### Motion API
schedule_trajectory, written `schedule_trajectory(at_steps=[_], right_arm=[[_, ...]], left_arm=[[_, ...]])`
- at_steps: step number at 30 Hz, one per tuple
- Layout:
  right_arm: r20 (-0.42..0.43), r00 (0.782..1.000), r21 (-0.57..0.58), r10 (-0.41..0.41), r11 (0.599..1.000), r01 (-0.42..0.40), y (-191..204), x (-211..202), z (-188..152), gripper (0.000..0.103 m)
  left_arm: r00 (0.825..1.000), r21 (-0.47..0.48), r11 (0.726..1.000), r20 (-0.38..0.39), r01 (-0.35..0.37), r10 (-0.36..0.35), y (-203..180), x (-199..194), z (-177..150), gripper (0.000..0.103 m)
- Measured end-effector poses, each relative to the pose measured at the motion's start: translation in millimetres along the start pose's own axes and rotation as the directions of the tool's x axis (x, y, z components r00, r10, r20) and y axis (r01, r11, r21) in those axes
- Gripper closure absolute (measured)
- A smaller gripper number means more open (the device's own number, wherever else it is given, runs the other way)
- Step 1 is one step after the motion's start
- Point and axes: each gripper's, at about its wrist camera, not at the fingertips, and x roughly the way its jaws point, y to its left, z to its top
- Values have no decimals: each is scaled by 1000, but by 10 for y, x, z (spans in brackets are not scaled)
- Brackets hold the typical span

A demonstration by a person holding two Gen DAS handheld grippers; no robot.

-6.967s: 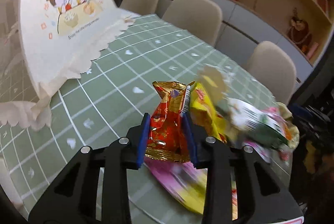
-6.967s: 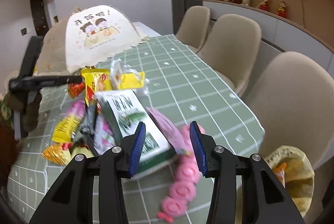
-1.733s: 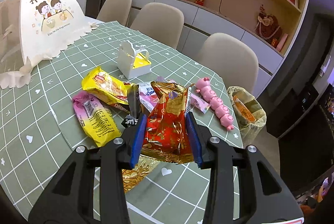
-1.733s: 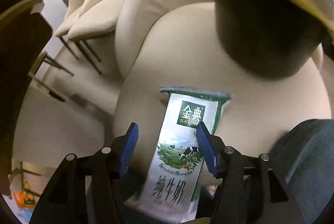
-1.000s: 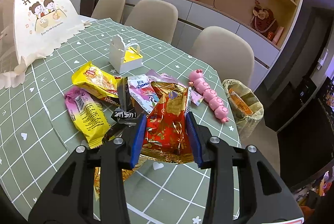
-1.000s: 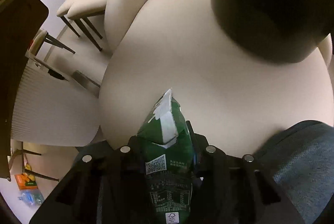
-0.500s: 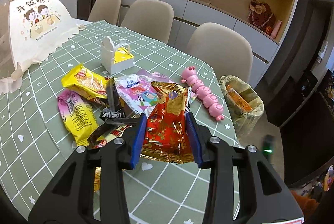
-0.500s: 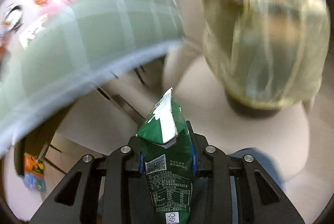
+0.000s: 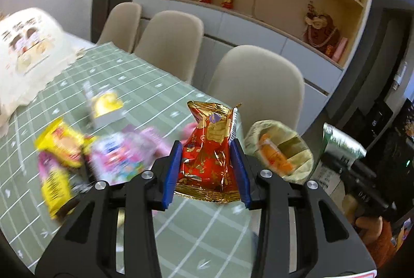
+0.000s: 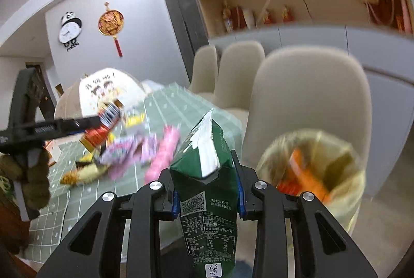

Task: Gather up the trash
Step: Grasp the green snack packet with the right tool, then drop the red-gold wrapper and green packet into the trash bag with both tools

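My left gripper is shut on a red and gold snack wrapper and holds it above the green table edge. My right gripper is shut on a green milk carton, held upright left of the trash bin. The bin, lined with a yellowish bag, holds orange wrappers and also shows in the left wrist view, right of the wrapper. The right gripper with the carton shows at the far right there. The left gripper and wrapper show at left in the right wrist view.
Several blurred wrappers and a pink toy lie on the green checked tablecloth. A small white and yellow box and a white food cover stand farther back. Beige chairs line the table's far side.
My right gripper has swung up from beside the chair to face the table and bin, still holding the carton. My left gripper has moved toward the bin with the wrapper.
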Motion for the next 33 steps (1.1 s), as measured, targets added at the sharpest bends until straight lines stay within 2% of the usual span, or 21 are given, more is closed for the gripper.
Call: schedule_trajectory(at_steps=[3, 7, 10, 14, 16, 18, 19, 23, 24, 28, 33], right_arm=[[38, 999, -46, -31, 998, 33, -144, -130, 193, 73], [76, 993, -84, -88, 992, 94, -367, -256, 355, 73], [79, 986, -81, -146, 985, 152, -616, -308, 455, 73], [67, 979, -36, -193, 980, 196, -949, -313, 461, 73], [70, 974, -26, -215, 976, 217, -1076, -283, 424, 73], [72, 972, -7, -225, 974, 226, -1192, -227, 382, 73], [73, 972, 6, -222, 975, 222, -1238, -173, 353, 73], [90, 974, 49, -209, 977, 206, -1372, 71, 225, 73], [92, 974, 55, -205, 978, 201, -1365, 114, 203, 73], [118, 977, 69, -179, 983, 171, -1378, 374, 196, 73], [120, 988, 137, -100, 987, 83, -1271, 657, 43, 72]], left_arm=[[999, 34, 999, -11, 35, -35, -285, 170, 102, 67], [992, 67, 990, -47, 123, -120, -705, 507, 196, 67], [974, 75, 974, -93, 212, -204, -1039, 862, 233, 67], [949, 60, 959, -169, 279, -265, -1380, 1390, 234, 67], [936, 61, 949, -199, 309, -292, -1504, 1625, 200, 60], [913, 65, 934, -245, 351, -326, -1609, 1905, 160, 43], [909, 58, 934, -262, 351, -325, -1610, 2019, 142, 42], [914, 15, 952, -286, 305, -288, -1484, 2233, 101, 42], [920, 14, 959, -286, 284, -269, -1438, 2239, 104, 42], [940, 26, 972, -259, 235, -221, -1290, 2142, 134, 42], [954, 24, 977, -222, 210, -200, -1113, 1895, 164, 42]])
